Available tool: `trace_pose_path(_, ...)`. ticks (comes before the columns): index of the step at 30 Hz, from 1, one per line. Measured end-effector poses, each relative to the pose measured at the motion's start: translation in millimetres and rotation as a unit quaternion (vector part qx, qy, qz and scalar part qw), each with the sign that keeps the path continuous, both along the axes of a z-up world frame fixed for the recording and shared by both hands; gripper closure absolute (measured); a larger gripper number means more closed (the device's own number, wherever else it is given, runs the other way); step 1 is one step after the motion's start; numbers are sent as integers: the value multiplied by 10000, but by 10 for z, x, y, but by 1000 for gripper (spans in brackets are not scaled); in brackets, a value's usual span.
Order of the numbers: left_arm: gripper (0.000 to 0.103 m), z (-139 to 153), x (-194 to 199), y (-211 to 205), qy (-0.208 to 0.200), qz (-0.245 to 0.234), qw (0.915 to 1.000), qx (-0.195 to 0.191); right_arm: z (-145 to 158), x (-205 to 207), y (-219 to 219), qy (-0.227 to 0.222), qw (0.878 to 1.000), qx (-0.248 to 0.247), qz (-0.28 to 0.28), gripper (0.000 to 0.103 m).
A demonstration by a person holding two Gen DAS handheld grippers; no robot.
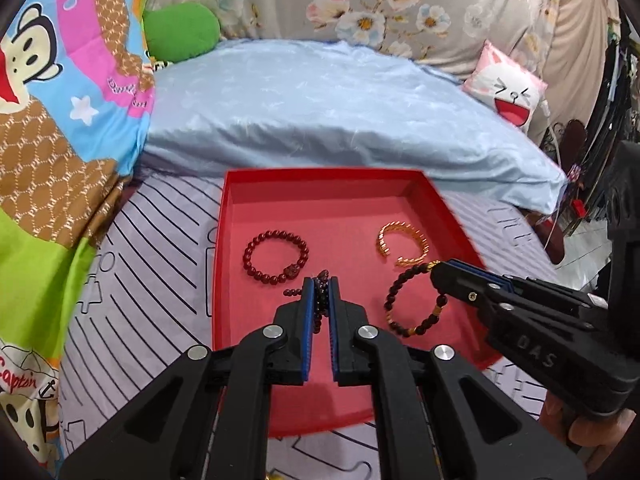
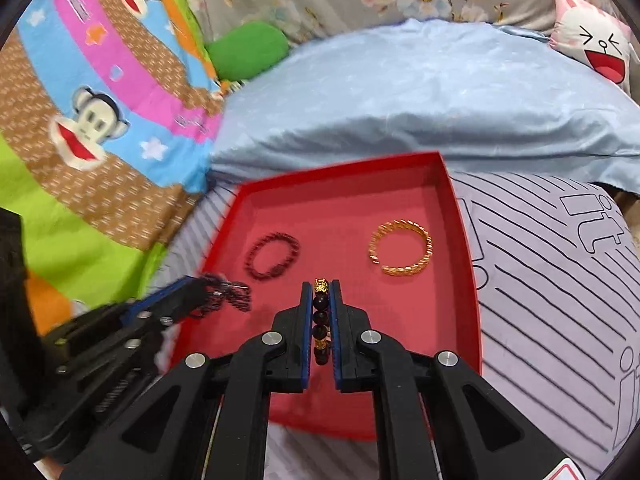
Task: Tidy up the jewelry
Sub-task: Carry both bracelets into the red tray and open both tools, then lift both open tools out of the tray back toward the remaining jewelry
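A red tray (image 1: 320,188) (image 2: 464,216) lies on the bed. In it lie a dark red bead bracelet (image 1: 276,256) (image 2: 273,256) at the left and a gold cuff bangle (image 1: 402,244) (image 2: 402,247) at the right. My left gripper (image 1: 321,284) is shut on a dark red bead strand (image 1: 321,300) over the tray's middle; it also shows in the right wrist view (image 2: 192,292). My right gripper (image 2: 321,288) (image 1: 438,270) is shut on a black and gold bead bracelet (image 2: 321,320) (image 1: 412,300), which hangs over the tray's right front.
A light blue pillow (image 1: 340,112) lies just behind the tray. A cartoon quilt (image 1: 52,128) rises at the left, with a green cushion (image 1: 180,30) behind. A white cat-face cushion (image 1: 508,88) sits at the back right. The tray rests on a striped lilac sheet (image 2: 552,264).
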State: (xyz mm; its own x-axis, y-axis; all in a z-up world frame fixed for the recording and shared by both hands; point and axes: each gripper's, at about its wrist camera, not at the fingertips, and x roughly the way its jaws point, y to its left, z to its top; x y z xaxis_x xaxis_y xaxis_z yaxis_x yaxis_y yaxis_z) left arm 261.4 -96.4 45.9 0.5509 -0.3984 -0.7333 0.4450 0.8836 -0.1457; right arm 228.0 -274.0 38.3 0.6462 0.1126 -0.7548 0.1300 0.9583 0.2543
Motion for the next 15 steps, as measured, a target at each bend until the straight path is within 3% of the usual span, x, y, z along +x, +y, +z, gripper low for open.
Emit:
trace_pose_path(8, 92, -268, 121, -85, -35, 181, 9994, 308, -243, 54, -174, 225, 9974, -611, -320, 93)
trace_pose_path(9, 89, -268, 119, -94, -85, 226, 9991, 350, -238, 41, -187, 213, 9971, -654, -328, 92)
trace_pose_path(11, 71, -253, 96, -126, -185, 218, 9986, 445, -204, 5, -203, 156, 9967, -721, -342, 90)
trace_pose_path(15, 58, -146, 33, -160, -461, 284, 9970, 556, -62, -113, -181, -24, 9968, -713, -370, 79)
